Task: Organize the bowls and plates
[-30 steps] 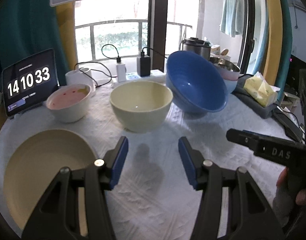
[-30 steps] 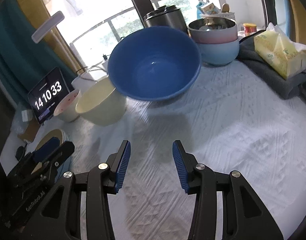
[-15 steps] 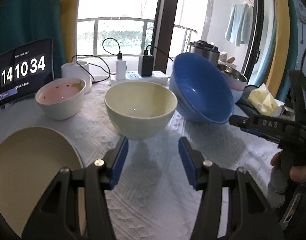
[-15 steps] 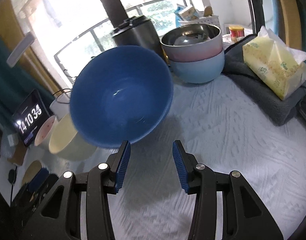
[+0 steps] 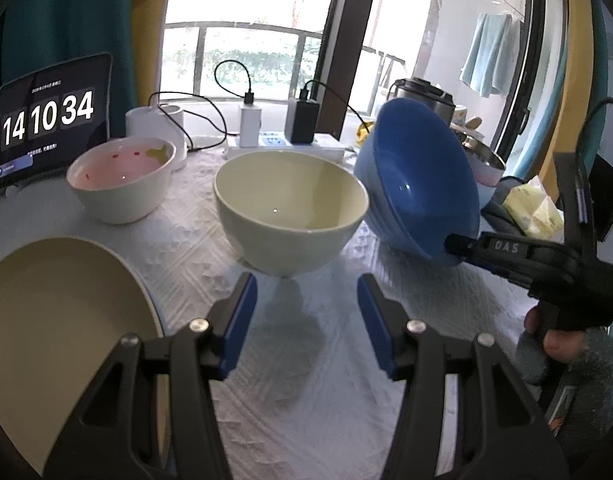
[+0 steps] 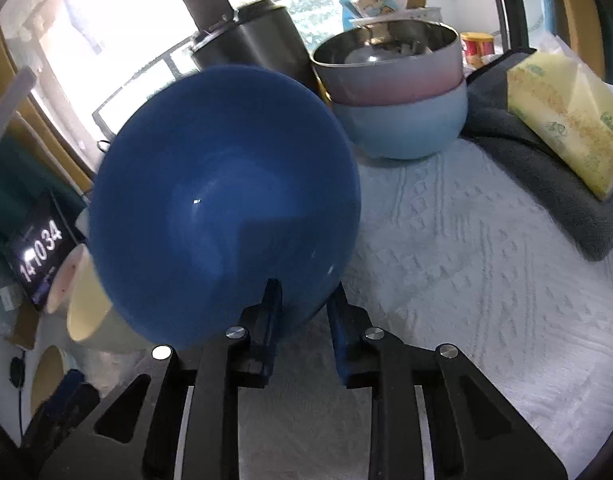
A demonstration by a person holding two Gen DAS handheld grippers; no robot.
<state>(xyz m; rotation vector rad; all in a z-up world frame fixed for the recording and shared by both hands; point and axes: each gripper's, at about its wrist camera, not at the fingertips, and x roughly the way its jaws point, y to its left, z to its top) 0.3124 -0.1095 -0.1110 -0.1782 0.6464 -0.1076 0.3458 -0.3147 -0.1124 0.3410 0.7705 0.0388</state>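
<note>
A large blue bowl (image 6: 222, 208) leans tilted on the white cloth, its opening facing me. My right gripper (image 6: 304, 300) straddles its lower rim, one finger inside and one outside; the jaws stand part closed and I cannot tell if they pinch it. In the left wrist view the blue bowl (image 5: 422, 184) stands right of a cream bowl (image 5: 290, 216), with the right gripper (image 5: 458, 244) at its rim. My left gripper (image 5: 306, 312) is open and empty just in front of the cream bowl. A pink-lined bowl (image 5: 120, 180) sits at left, a cream plate (image 5: 62, 312) near left.
A clock tablet (image 5: 46, 124) stands at far left. Chargers and a power strip (image 5: 274, 136) lie behind the bowls. Stacked pink and light-blue bowls (image 6: 402, 96), a dark cooker (image 6: 254, 40), a yellow tissue pack (image 6: 566, 116) on a grey cloth are at right.
My right gripper moved forward to the blue bowl and its fingers closed in around the lower rim. My left gripper moved closer to the cream bowl and stayed open.
</note>
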